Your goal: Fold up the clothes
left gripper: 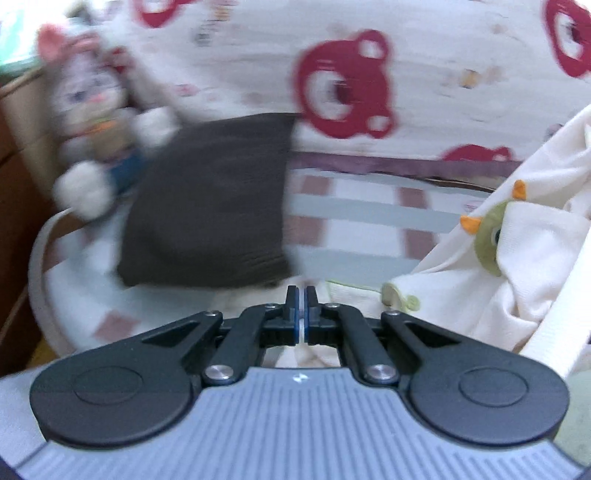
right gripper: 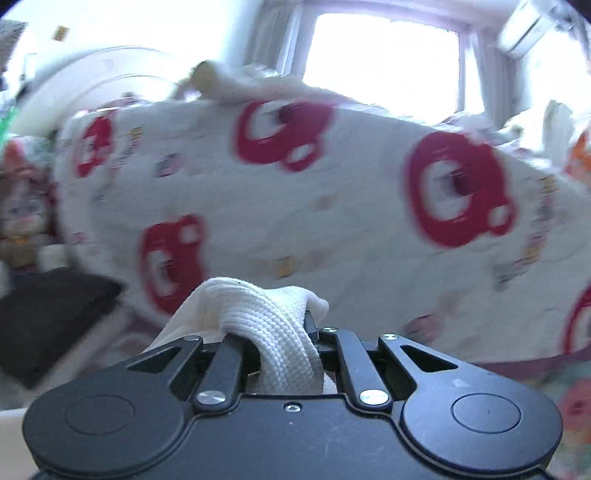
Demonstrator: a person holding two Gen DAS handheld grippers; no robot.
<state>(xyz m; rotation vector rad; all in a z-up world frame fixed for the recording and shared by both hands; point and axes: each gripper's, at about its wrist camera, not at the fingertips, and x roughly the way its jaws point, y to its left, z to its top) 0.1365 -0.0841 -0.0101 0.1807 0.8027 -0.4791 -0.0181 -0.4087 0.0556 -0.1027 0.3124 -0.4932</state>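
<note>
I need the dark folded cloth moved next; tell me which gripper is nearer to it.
Left. The left gripper sits just short of the dark folded cloth; the right gripper, clamping white cloth, is off to its side.

Both grippers closed

Left gripper (left gripper: 302, 295) jaws nearly touching, pinching nothing visible; right gripper (right gripper: 273, 325) clamps white ribbed fabric (right gripper: 269, 317) at 12 o'clock.

A big white quilt (left gripper: 424, 74) printed with red bear faces (left gripper: 345, 85) rises across the back of the bed, and it fills most of the right wrist view too. To the left of it a plush toy (left gripper: 92, 122) with pink ears and white paws sits blurred beside a wooden headboard (left gripper: 18, 166). The bed sheet (left gripper: 362, 218) underneath shows pale stripes and reddish squares. In the right wrist view a bright window (right gripper: 384, 59) glows behind the quilt, with an air conditioner (right gripper: 524, 33) high in the right corner.
</note>
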